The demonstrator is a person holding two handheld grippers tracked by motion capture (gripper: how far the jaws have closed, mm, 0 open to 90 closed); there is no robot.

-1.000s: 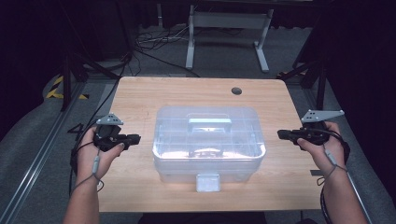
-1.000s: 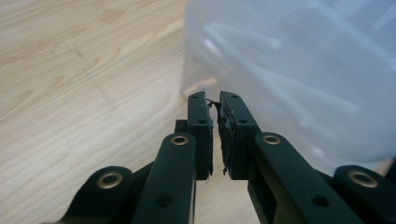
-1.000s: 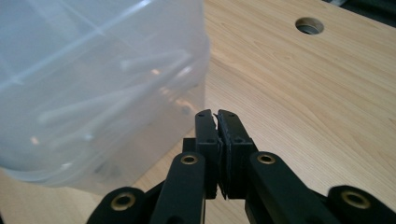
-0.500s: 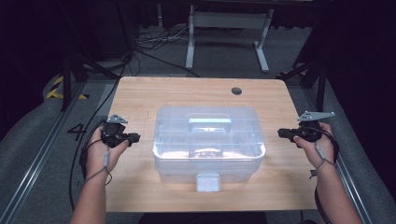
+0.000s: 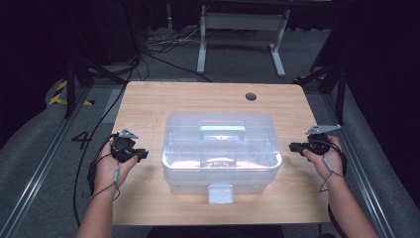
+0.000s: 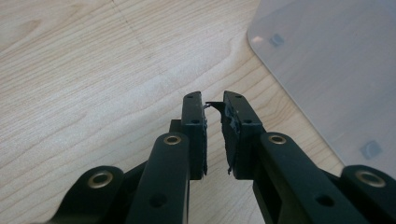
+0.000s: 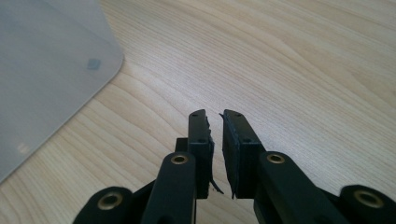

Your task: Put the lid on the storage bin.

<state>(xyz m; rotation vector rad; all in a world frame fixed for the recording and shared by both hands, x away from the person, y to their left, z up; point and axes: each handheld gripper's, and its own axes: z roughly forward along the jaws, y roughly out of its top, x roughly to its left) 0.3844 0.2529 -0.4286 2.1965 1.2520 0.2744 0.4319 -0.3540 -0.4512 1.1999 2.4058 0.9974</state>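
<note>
A clear plastic storage box [image 5: 221, 148] with a moulded handle [image 5: 222, 133] on its lid and a latch [image 5: 220, 193] on its near face sits at the middle of a pale wooden table [image 5: 163, 99], flanked by a person's two hands, each carrying a black two-jaw gripper. The left gripper [image 5: 141, 154] lies low over the table just left of the box, apart from it, its tips pointing toward the box's left wall. The right gripper [image 5: 293, 147] hangs near the box's right side, also apart from it and aimed inward.

In the left gripper view, the left gripper's [image 6: 214, 100] jaws stand a narrow slit apart over bare wood, nothing between them, with the box's frosted rounded corner [image 6: 336, 70] to the right. In the right gripper view, the right gripper [image 7: 214, 114] shows the same picture mirrored — a thin gap, empty, with the box's corner [image 7: 51, 70] to the left. Both pairs of jaws have just been easing open, and both are released, gripping nothing.

A round cable hole [image 5: 250, 96] marks the table's far right part — beyond the far edge, cables [image 5: 158, 49] trail across a grey floor beneath a white metal frame [image 5: 237, 29].
</note>
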